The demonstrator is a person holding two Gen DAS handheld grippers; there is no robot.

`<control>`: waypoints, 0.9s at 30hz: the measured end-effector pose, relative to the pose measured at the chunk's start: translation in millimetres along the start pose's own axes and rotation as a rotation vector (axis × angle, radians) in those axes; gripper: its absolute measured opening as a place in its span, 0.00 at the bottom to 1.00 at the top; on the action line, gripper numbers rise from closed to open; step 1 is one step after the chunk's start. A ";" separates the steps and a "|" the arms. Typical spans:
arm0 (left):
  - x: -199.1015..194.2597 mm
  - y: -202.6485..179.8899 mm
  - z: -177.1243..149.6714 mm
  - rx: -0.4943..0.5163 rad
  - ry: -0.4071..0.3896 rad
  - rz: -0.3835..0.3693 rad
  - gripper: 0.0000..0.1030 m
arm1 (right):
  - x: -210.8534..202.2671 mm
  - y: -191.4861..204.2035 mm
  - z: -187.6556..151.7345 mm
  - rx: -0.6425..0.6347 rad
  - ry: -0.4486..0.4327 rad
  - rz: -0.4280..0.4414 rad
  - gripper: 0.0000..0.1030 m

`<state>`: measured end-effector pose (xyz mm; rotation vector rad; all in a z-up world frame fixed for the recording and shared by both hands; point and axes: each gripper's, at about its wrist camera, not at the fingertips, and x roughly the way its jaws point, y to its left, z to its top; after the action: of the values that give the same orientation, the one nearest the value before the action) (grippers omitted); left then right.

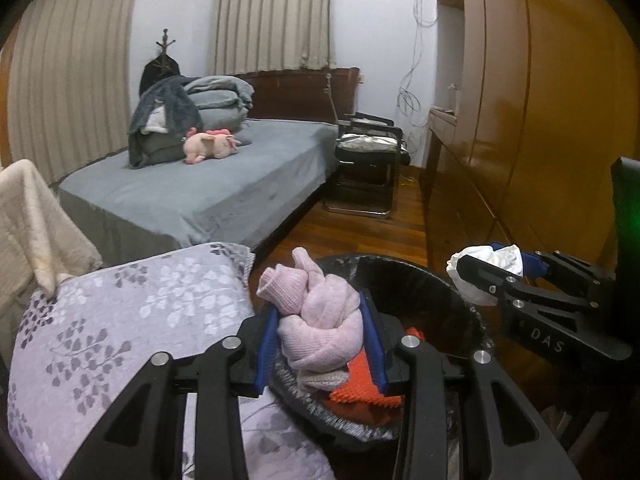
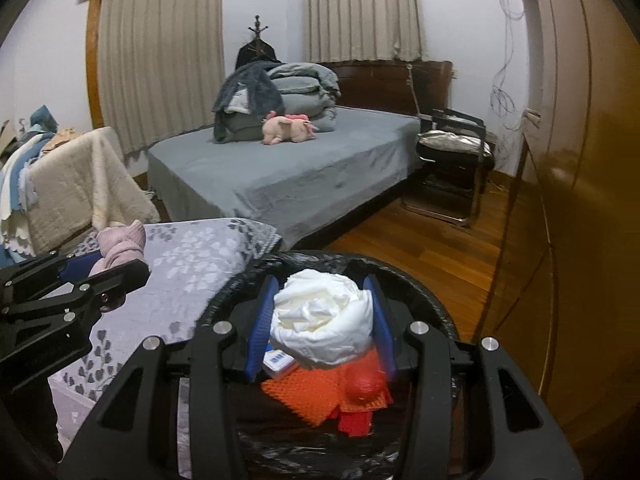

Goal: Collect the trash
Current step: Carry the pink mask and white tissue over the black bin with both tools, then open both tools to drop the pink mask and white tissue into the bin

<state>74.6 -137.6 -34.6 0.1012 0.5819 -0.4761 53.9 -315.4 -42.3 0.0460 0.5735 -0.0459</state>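
My left gripper [image 1: 322, 330] is shut on a knotted pink knit cloth [image 1: 320, 320], held over the near left rim of a black-lined trash bin [image 1: 424, 280]. My right gripper [image 2: 320, 320] is shut on a crumpled white wad [image 2: 322, 320], directly above the same trash bin [image 2: 432, 292]. Inside the bin lie orange mesh pieces [image 2: 304, 394], a red lump [image 2: 364, 386] and a small white and blue box [image 2: 280, 360]. Each gripper shows in the other view: the right gripper [image 1: 500, 264] with its white wad [image 1: 472, 276], and the left gripper [image 2: 104, 268] with its pink cloth [image 2: 120, 246].
A cushion with a grey leaf pattern [image 1: 132, 320] lies left of the bin. Behind it is a bed with a grey sheet [image 1: 208, 192], folded bedding and a pink plush toy [image 1: 208, 146]. A wooden wardrobe [image 1: 540, 120] lines the right side, with a black chair [image 1: 368, 152] on the wood floor.
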 end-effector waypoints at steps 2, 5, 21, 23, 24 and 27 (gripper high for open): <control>11.0 -5.2 1.8 0.009 0.006 -0.014 0.36 | 5.2 -7.1 -2.2 0.004 0.007 -0.014 0.42; 26.6 -10.8 3.2 0.019 0.012 -0.025 0.36 | 13.6 -18.1 -5.3 0.012 0.019 -0.033 0.42; 110.8 -19.3 4.9 0.025 0.091 -0.083 0.37 | 72.6 -41.7 -18.1 0.012 0.090 -0.070 0.42; 117.3 -17.7 5.4 0.023 0.099 -0.088 0.37 | 80.2 -42.7 -19.7 0.013 0.099 -0.069 0.43; 121.1 -17.3 4.9 0.021 0.105 -0.093 0.37 | 83.5 -43.5 -20.6 0.012 0.103 -0.070 0.44; 130.3 -16.9 3.6 0.016 0.122 -0.112 0.37 | 92.3 -45.5 -22.8 0.009 0.119 -0.077 0.47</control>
<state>163.8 -206.1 -102.6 0.1134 0.7056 -0.5865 116.5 -362.4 -113.0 0.0356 0.6936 -0.1213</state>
